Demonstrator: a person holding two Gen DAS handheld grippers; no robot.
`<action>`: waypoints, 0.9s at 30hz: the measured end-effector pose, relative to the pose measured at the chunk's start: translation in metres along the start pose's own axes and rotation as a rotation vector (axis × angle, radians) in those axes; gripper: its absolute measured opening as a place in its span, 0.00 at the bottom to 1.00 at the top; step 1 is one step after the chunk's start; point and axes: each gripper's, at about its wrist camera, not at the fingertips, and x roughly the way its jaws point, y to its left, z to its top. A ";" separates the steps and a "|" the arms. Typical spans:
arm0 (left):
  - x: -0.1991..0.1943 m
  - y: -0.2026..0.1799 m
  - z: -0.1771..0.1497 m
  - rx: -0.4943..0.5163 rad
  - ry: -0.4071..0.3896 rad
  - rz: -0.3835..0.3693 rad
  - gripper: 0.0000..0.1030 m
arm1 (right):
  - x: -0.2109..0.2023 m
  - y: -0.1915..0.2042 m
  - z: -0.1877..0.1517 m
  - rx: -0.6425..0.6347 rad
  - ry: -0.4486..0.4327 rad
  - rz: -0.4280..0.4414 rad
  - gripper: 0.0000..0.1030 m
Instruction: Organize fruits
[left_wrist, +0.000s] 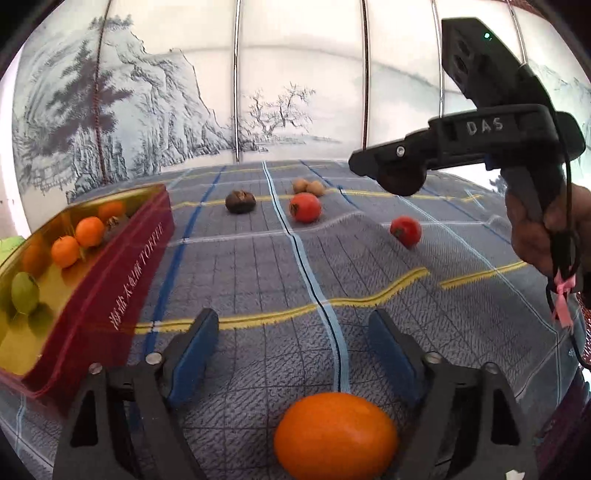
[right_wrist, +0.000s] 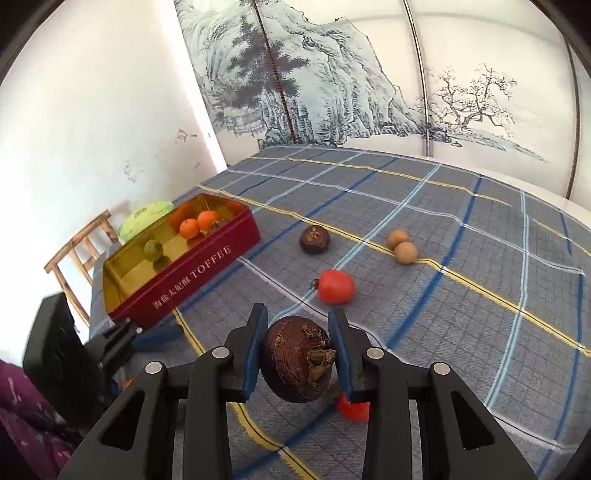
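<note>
My left gripper (left_wrist: 293, 334) is open, low over the cloth, with an orange (left_wrist: 335, 435) lying between the bases of its fingers. My right gripper (right_wrist: 297, 332) is shut on a dark brown round fruit (right_wrist: 297, 360) and holds it above the cloth; it shows in the left wrist view (left_wrist: 399, 177) too. The red toffee tin (right_wrist: 192, 273) (left_wrist: 110, 295) holds two small oranges (right_wrist: 199, 223), a green fruit (right_wrist: 153, 250) and a dark fruit. On the cloth lie a dark fruit (right_wrist: 314, 239), two tan fruits (right_wrist: 402, 247) and red fruits (right_wrist: 335, 286) (right_wrist: 354, 408).
A checked blue-grey cloth (right_wrist: 461, 314) covers the table. A wooden chair (right_wrist: 79, 243) with a green bag (right_wrist: 147, 218) stands left of the tin. A painted screen (right_wrist: 369, 74) runs along the back, a white wall at left.
</note>
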 end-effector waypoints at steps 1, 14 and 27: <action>-0.002 0.001 -0.002 -0.001 -0.022 -0.002 0.77 | 0.001 0.001 -0.001 -0.004 0.001 0.000 0.34; -0.021 0.000 -0.020 -0.039 -0.049 0.059 0.37 | -0.005 -0.001 -0.005 0.023 0.001 0.016 0.34; -0.019 0.008 -0.027 -0.034 -0.119 0.087 0.17 | -0.004 0.008 -0.007 0.010 0.013 0.029 0.34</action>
